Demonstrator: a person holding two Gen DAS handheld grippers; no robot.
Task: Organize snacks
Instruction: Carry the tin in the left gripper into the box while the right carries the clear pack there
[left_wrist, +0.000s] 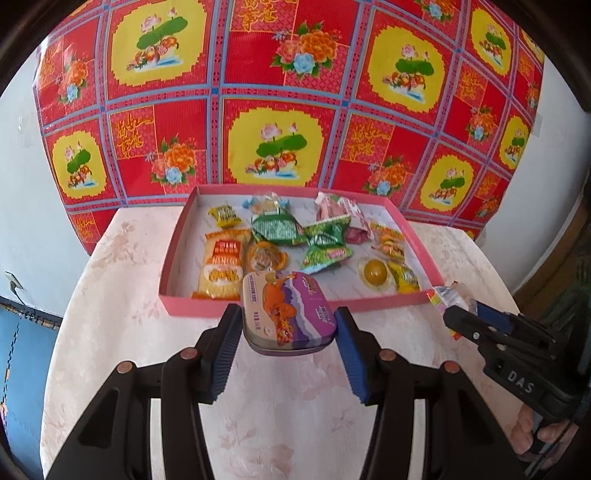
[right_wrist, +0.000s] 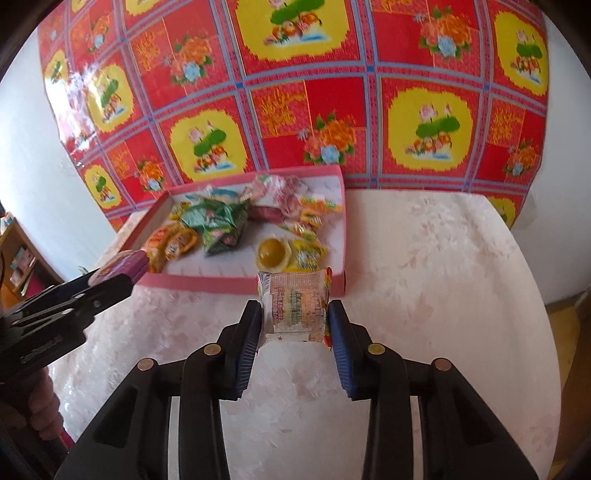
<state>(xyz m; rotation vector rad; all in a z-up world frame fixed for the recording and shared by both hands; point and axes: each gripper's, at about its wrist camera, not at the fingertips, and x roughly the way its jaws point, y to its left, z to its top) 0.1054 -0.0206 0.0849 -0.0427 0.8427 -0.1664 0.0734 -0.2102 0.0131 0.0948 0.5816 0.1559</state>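
Left gripper (left_wrist: 286, 330) clenched on purple tin (left_wrist: 288, 314), lower centre, just before pink tray (left_wrist: 177, 308); tin lettering too small to read. Right gripper (right_wrist: 293, 325) clamps clear packet (right_wrist: 293, 304), print blurred. "DAS" on gripper body, right edge.

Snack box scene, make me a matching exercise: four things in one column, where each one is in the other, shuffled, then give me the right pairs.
Things:
1. purple oval tin
2. clear-wrapped snack packet with printed label
3. round yellow jelly cup
4. long orange-and-yellow cracker packet

Places:
A. lying at the left side inside the shallow pink cardboard box
B. held in the right claw
C. held in the left claw
D. lying in the box near its right front corner

Pairs: 1-C, 2-B, 3-D, 4-A
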